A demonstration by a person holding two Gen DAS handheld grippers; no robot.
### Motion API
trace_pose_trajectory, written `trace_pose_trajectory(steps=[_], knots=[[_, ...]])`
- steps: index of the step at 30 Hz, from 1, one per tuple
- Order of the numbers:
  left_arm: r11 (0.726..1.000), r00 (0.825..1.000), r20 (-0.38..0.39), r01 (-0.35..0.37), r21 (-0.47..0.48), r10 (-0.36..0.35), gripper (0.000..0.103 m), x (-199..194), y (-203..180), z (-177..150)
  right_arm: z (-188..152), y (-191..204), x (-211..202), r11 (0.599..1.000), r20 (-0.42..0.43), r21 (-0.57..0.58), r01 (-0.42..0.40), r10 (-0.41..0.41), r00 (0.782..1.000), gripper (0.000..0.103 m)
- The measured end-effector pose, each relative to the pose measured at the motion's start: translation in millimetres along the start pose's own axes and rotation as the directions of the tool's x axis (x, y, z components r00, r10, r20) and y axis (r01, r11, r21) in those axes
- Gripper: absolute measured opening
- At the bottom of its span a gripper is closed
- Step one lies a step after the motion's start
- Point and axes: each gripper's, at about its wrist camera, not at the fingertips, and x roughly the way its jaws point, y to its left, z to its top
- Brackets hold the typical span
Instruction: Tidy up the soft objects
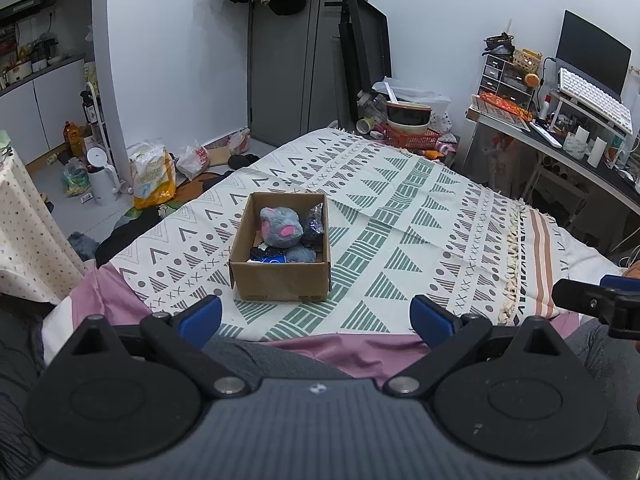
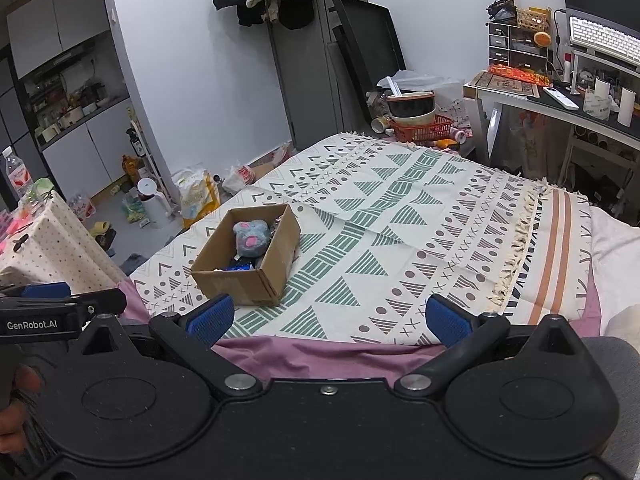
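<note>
Jaws of both the left gripper (image 1: 316, 316) and right gripper (image 2: 327, 319) spread wide, empty.
Cardboard box (image 1: 280, 278) on the patterned blanket (image 1: 400, 216) holds a grey plush toy (image 1: 280, 228); nothing lies between; cluttered desk (image 1: 576, 156) far right.

Both wrist views look forward over the bed's near edge; the left faces the cardboard box (image 1: 280, 248) head-on, the right sees it (image 2: 246, 258) off leftward.
</note>
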Motion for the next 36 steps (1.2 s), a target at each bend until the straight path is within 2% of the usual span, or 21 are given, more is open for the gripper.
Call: trace_pose_trajectory(steps=[36], knots=[[1.0,1.0,0.003,-0.008,-0.004,0.008,0.1,-1.7,-1.3,-2.7,-0.1,0.8,-1.6,1.0,-0.004,-0.003,-0.001,0.001,1.0,0.103]])
